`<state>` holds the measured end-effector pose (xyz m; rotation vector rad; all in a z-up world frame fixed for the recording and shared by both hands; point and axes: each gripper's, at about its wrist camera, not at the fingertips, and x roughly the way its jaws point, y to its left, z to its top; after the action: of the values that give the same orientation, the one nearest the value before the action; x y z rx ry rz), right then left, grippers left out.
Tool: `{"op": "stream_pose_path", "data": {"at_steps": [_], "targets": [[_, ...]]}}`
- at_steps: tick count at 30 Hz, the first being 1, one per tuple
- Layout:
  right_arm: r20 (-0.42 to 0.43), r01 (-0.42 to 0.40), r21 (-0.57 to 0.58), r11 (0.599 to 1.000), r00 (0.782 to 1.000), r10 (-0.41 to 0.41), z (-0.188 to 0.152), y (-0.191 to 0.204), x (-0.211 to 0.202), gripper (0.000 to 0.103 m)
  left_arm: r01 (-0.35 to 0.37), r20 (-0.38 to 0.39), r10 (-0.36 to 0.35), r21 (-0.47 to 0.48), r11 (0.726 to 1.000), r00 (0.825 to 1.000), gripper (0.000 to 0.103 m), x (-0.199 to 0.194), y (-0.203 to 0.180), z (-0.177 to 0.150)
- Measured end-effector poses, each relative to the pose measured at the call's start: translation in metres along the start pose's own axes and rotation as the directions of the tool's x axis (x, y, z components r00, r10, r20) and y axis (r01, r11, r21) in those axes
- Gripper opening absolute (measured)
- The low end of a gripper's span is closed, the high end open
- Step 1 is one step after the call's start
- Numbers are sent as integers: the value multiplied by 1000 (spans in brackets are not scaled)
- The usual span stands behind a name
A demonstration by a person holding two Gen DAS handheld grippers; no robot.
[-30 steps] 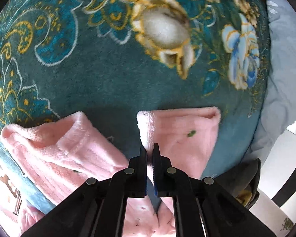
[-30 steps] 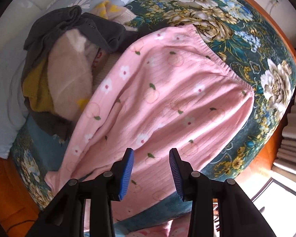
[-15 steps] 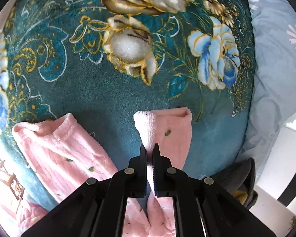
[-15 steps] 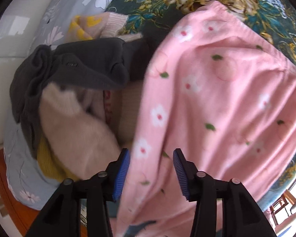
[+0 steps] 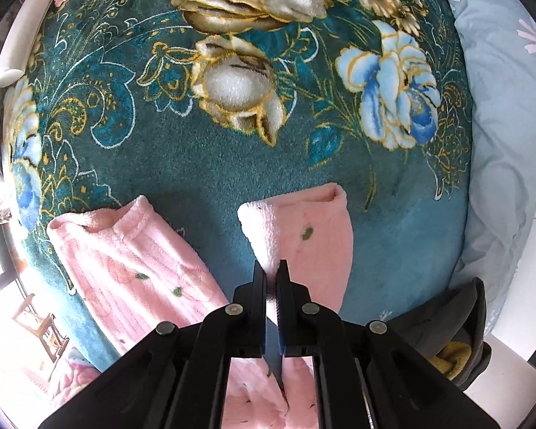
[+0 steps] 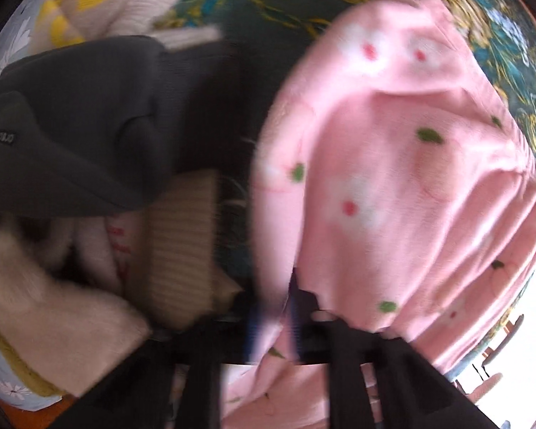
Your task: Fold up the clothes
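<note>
Two grips are being kept on the pink pyjama trousers (image 6: 393,178). In the left wrist view the left gripper (image 5: 271,279) is clamped on a cuffed leg (image 5: 303,239) at lower centre, above the teal floral blanket (image 5: 196,164). In the blurred right wrist view the right gripper (image 6: 275,321) is being closed on the pink edge at lower centre, beside the dark pile of clothes (image 6: 89,125) at left. Judging by this, both edges should be lifted evenly and kept taut.

trousers (image 5: 303,236) on blanket (image 5: 196,164) | clothes pile (image 6: 89,164) left | pillow (image 5: 511,114) right
</note>
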<state>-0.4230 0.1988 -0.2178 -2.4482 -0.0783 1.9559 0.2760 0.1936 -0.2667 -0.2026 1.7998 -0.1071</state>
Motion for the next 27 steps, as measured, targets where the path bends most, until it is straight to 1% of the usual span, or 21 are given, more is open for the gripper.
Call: {"op": "stream_pose_path", "data": {"at_steps": [2, 4, 5, 7, 8, 10, 12, 13, 14, 15, 16, 17, 18, 19, 20, 21, 22, 23, 24, 25, 27], "targets": [[4, -66, 8, 998, 998, 66, -3, -9, -10, 6, -18, -9, 18, 22, 1000, 1000, 4, -2, -6, -2], [22, -151, -5, 989, 988, 151, -9, -15, -29, 5, -3, -8, 4, 47, 999, 1000, 4, -9, -13, -3], [38, -198, -22, 980, 979, 198, -13, -17, -43, 5, 18, -5, -18, 63, 998, 1000, 4, -15, -18, -4], [76, -285, -75, 956, 954, 290, -25, -21, -75, 5, 88, 8, -90, 112, 990, 996, 4, -38, -25, -9], [96, -324, -102, 941, 938, 333, -34, -27, -92, 5, 125, 13, -128, 139, 982, 992, 4, -50, -29, -12], [139, -405, -167, 899, 893, 428, -54, -43, -129, 5, 191, 38, -203, 209, 959, 979, 4, -78, -27, -19], [178, -450, -223, 865, 853, 490, -74, -69, -156, 5, 235, 68, -263, 276, 932, 962, 4, -102, -13, -26], [190, -450, -240, 860, 847, 496, -82, -87, -163, 5, 235, 76, -267, 291, 927, 961, 4, -107, -2, -29], [190, -427, -243, 871, 860, 475, -86, -105, -162, 5, 218, 78, -250, 295, 930, 965, 4, -106, 13, -32], [182, -391, -239, 889, 881, 437, -93, -124, -154, 5, 184, 76, -214, 289, 939, 974, 4, -99, 31, -34], [170, -352, -227, 908, 904, 393, -99, -140, -143, 5, 137, 73, -163, 274, 952, 984, 4, -88, 49, -36], [147, -310, -194, 931, 929, 340, -105, -155, -125, 5, 90, 63, -108, 243, 966, 992, 4, -73, 70, -37], [117, -275, -135, 952, 950, 291, -113, -176, -103, 5, 65, 45, -75, 198, 978, 996, 4, -57, 91, -38], [86, -253, -66, 965, 962, 258, -119, -198, -81, 5, 52, 25, -57, 146, 988, 998, 4, -43, 111, -39], [61, -232, -8, 973, 971, 232, -125, -215, -64, 5, 36, 7, -37, 97, 995, 999, 4, -30, 130, -39], [37, -196, 39, 980, 980, 194, -131, -230, -47, 5, 11, -5, -11, 72, 997, 1000, 4, -21, 143, -40], [20, -161, 60, 985, 987, 160, -136, -238, -36, 5, -18, -14, 18, 61, 998, 1000, 4, -14, 153, -40], [9, -141, 60, 988, 990, 140, -139, -241, -31, 5, -46, -23, 47, 50, 998, 999, 4, -7, 162, -40], [-1, -120, 61, 991, 993, 121, -143, -243, -26, 5, -53, -21, 54, 56, 997, 998, 4, -6, 164, -40], [-5, -108, 50, 993, 994, 108, -146, -244, -23, 5, -46, -11, 47, 71, 996, 999, 4, -9, 162, -40], [11, -107, -3, 994, 994, 107, -150, -242, -29, 5, -32, 7, 31, 102, 994, 999, 4, -14, 158, -40]]}}
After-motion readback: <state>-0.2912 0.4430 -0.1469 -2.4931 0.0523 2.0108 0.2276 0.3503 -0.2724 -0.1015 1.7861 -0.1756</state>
